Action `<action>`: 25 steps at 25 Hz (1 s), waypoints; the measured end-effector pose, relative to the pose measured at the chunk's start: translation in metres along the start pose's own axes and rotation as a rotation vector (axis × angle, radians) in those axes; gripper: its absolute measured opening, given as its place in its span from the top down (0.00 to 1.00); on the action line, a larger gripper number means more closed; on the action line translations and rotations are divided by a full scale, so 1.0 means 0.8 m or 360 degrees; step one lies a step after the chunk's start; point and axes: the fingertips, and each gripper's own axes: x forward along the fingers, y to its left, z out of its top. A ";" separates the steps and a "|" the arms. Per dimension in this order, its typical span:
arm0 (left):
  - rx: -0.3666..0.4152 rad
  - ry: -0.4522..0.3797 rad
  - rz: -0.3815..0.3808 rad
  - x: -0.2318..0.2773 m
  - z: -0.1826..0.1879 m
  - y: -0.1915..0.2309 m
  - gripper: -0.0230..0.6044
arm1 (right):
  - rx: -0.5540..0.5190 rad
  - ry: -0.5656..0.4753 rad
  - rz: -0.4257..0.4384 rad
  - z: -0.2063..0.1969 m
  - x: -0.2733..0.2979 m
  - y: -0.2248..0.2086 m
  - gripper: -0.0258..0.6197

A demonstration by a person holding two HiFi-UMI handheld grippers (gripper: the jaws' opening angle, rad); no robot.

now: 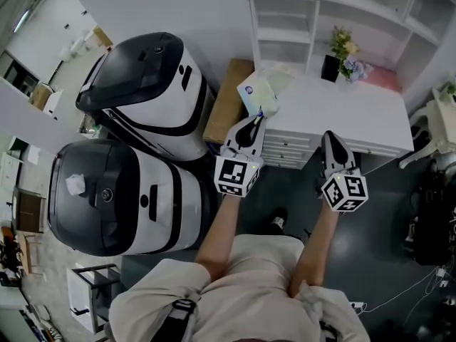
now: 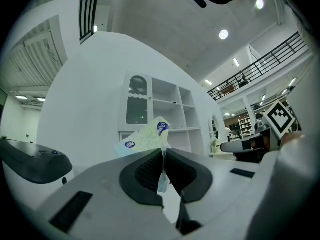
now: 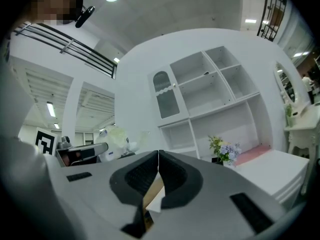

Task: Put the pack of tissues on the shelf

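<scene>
While jaws of left hand-held gripper (image 2: 163, 153) sit all but together, clamped on thin wrapper edge of pack of tissues (image 2: 143, 138), pack sticks out beyond tips, tilted, in air over left end of white desk (image 1: 356, 116). Shelf (image 1: 283, 21) at far side of desk, apart from pack. Right hand-held gripper (image 3: 158, 155) on right, jaws pressed together, nothing between them, at desk's near front.
</scene>
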 end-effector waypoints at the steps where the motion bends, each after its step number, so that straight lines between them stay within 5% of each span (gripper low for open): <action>1: 0.0001 -0.0004 0.0018 0.008 0.001 0.004 0.94 | -0.0001 0.0001 0.0008 0.002 0.008 -0.007 0.85; 14: 0.0036 0.0047 0.0250 0.049 -0.012 0.024 0.94 | 0.0097 0.0045 0.0159 -0.004 0.074 -0.067 0.85; 25: 0.0099 0.0089 0.0364 0.027 -0.017 0.044 0.94 | 0.0123 0.0043 0.0283 -0.008 0.109 -0.053 0.85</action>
